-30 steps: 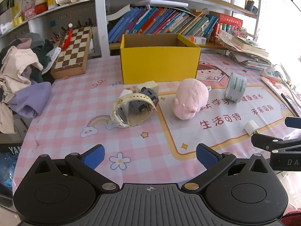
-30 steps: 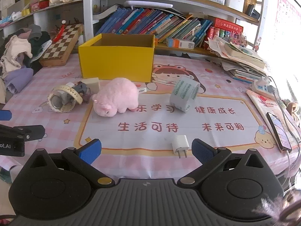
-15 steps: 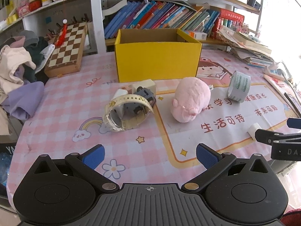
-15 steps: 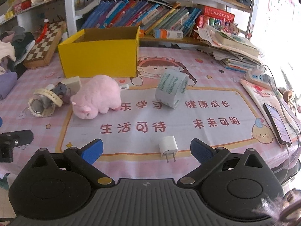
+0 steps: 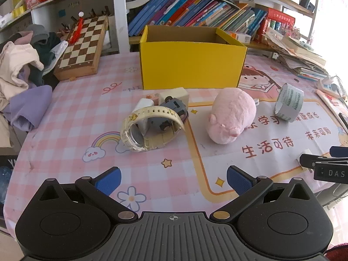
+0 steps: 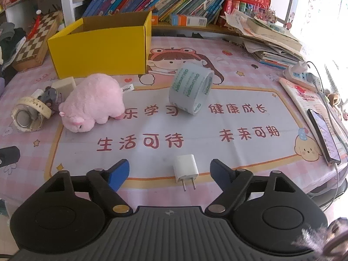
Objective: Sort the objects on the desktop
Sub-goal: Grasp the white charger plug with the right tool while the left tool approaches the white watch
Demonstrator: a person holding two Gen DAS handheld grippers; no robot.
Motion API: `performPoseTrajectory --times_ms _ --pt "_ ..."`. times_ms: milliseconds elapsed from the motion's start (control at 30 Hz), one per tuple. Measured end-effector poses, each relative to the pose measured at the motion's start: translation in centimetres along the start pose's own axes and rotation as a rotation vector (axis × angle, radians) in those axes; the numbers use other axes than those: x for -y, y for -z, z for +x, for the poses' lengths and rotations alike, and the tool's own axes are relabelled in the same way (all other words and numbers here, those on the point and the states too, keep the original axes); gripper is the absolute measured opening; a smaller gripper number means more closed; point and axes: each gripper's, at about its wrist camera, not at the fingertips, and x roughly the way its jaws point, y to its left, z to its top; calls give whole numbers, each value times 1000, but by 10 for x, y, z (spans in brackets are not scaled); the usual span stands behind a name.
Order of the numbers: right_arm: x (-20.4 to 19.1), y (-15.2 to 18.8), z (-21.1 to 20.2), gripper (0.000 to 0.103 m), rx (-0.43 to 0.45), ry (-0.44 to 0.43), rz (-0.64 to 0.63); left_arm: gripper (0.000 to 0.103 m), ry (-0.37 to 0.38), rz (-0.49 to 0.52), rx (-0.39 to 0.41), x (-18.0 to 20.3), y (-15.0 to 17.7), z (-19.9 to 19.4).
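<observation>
Tablecloth (image 6: 239,82) edge crops phone (image 6: 326,134); right gripper (image 6: 169,171) closing around charger (image 6: 186,169), untouched.

A child's study corner at home — shelves of picture books (image 5: 195,8), a cartoon desk mat (image 6: 217,130), a chessboard (image 5: 83,45), heaped clothes (image 5: 19,69).
</observation>
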Motion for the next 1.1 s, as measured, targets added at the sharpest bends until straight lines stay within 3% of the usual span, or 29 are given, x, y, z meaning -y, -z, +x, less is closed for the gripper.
performPoseTrajectory --times_ms 300,767,967,1100 --pt "6 -8 17 61 -38 -7 -9 103 -9 -13 -10 3 -9 12" --pt "19 -15 39 49 -100 -34 -7 103 24 -5 -22 13 -17 31" --pt "22 -11 52 38 -170 -49 12 103 24 -5 -28 12 -18 36" --pt "22 -11 56 25 -185 -53 11 103 20 -10 -29 11 -19 39"
